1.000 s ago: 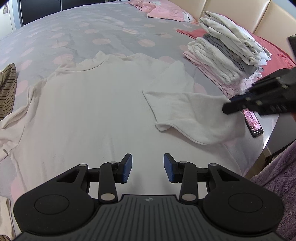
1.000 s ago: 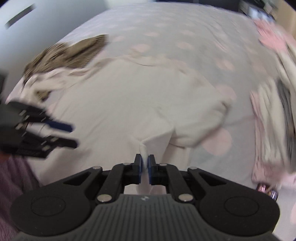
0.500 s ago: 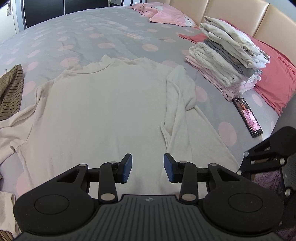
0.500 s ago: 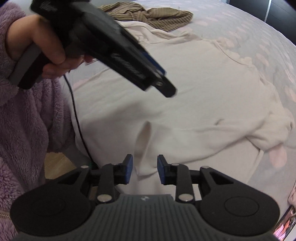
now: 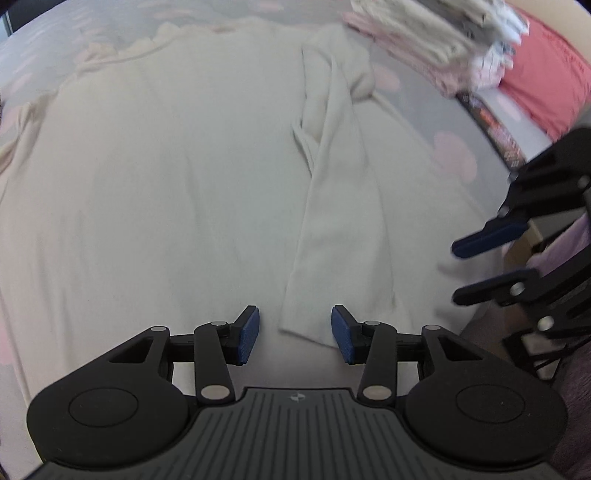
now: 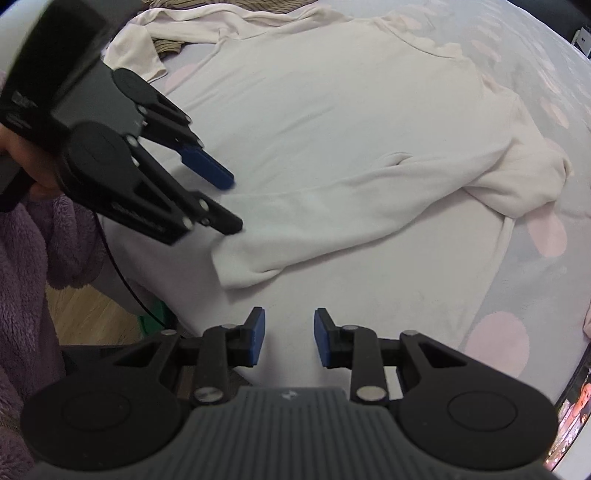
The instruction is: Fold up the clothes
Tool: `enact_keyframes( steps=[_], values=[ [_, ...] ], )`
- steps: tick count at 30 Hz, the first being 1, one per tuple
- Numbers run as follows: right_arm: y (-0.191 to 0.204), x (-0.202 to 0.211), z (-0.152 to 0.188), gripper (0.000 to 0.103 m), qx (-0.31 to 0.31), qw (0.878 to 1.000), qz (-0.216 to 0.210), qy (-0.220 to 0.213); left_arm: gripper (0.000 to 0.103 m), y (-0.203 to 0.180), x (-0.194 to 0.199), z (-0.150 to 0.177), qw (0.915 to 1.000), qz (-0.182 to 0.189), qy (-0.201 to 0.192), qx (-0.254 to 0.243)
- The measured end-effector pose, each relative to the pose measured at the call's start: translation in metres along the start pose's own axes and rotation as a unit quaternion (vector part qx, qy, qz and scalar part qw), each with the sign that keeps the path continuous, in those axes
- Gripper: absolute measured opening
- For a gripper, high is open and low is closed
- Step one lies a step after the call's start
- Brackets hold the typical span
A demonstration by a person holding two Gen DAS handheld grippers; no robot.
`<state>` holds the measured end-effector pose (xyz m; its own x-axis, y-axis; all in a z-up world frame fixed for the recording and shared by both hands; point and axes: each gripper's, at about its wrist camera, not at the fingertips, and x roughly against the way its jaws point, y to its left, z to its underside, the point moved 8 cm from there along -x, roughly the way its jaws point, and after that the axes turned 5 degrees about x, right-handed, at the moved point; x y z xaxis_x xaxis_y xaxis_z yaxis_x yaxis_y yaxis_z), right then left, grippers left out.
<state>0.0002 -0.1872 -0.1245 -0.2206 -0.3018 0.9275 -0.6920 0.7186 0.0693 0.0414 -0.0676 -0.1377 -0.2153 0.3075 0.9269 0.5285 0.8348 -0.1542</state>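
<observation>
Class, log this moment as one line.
left tool: open, empty | right tool: open, empty | sleeve: folded over top

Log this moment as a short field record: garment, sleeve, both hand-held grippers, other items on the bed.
garment: cream long-sleeved top, spread flat on the bed
sleeve: folded sleeve lies across the body, cuff near the hem
left hand-held gripper: open, empty, above the cuff
right hand-held gripper: jaws have just been opening, nothing between them
other items: folded stack, phone, striped garment
</observation>
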Motion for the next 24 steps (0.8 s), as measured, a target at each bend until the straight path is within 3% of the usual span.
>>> enact_keyframes(
  steps=[2,5,9,14,19,24],
  values=[
    [0.003,0.001,-0.002,0.033,0.003,1.0,-0.008,-0.006,0.02,-0.005,0.0,0.001,0.9999,0.005,-0.001,-0.014],
    [0.009,0.0,-0.005,0.038,0.008,1.0,-0.013,-0.012,0.005,-0.008,0.007,0.0,0.9997,0.016,-0.007,-0.015],
    [0.018,-0.004,0.001,0.04,0.013,1.0,0.003,-0.002,0.003,-0.004,0.029,-0.005,0.9986,0.039,-0.033,0.012],
    [-0.003,-0.009,0.008,0.041,-0.005,0.998,0.055,0.015,0.002,0.025,0.072,-0.006,0.9925,0.033,-0.092,0.073],
    [-0.045,-0.004,0.005,0.04,-0.056,0.993,0.101,-0.01,0.002,0.06,0.117,0.0,0.9709,0.064,-0.161,0.166],
    [-0.09,-0.001,-0.002,0.04,-0.113,0.984,0.137,-0.03,0.002,0.083,0.163,0.002,0.935,0.113,-0.238,0.238]
  ],
)
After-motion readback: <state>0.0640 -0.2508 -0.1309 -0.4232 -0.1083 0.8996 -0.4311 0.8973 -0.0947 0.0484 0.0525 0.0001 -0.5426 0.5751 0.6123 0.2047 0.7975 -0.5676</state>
